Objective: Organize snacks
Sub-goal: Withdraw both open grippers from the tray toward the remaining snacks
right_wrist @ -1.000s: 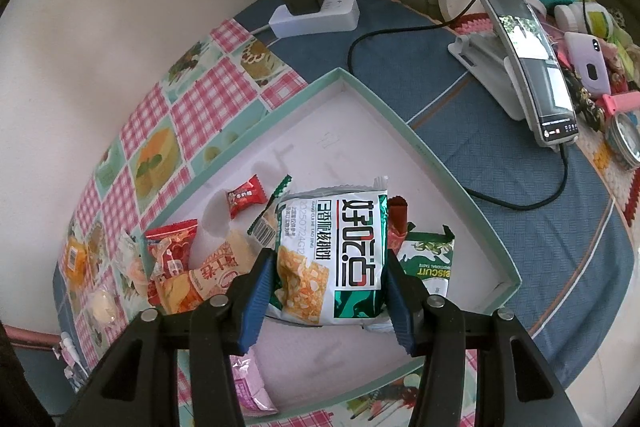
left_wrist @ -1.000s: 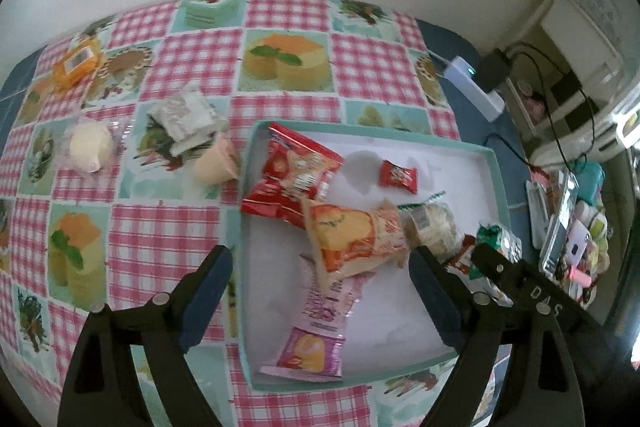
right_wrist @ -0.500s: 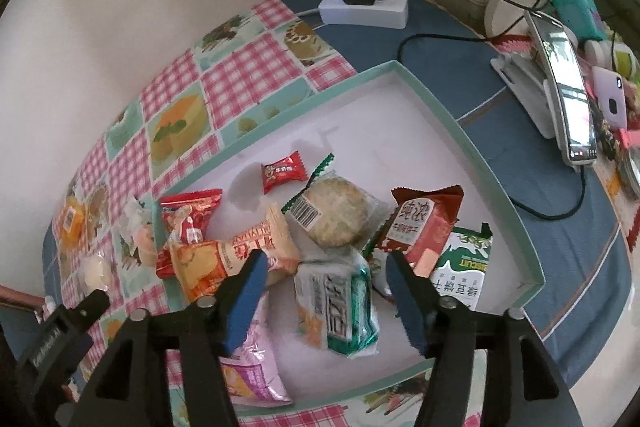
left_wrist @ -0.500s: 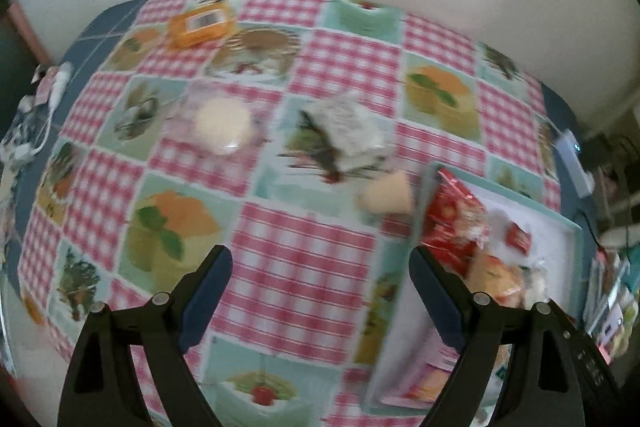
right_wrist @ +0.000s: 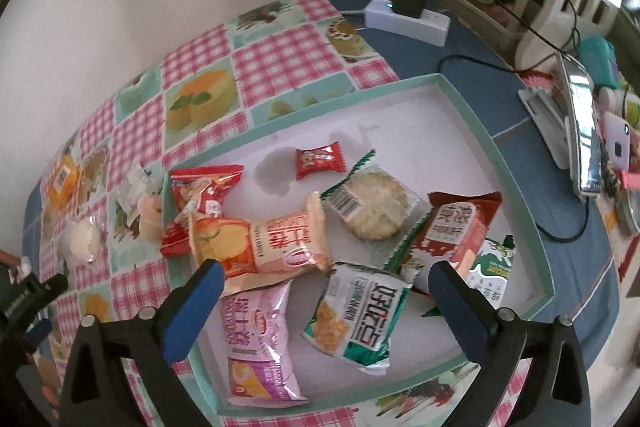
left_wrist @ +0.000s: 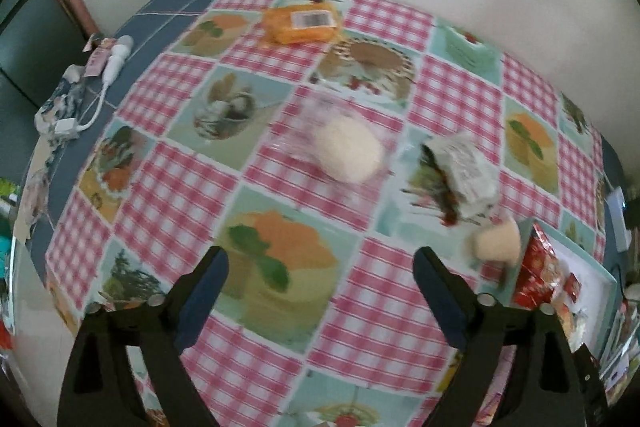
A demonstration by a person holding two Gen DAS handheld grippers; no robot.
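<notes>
Snacks (right_wrist: 360,311) in crinkly foil fill shallow box (right_wrist: 472,107); both tools' jaws opening, empty.

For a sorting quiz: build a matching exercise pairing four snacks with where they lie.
Things:
1. orange packet
2. small red candy
3. pink bag
4. round pale bun

Places:
A. in the tray, near its far side
B. on the cloth, nearest the wall
C. in the tray, at its near edge
D. on the cloth, mid-table

Pairs: 1-B, 2-A, 3-C, 4-D
</notes>
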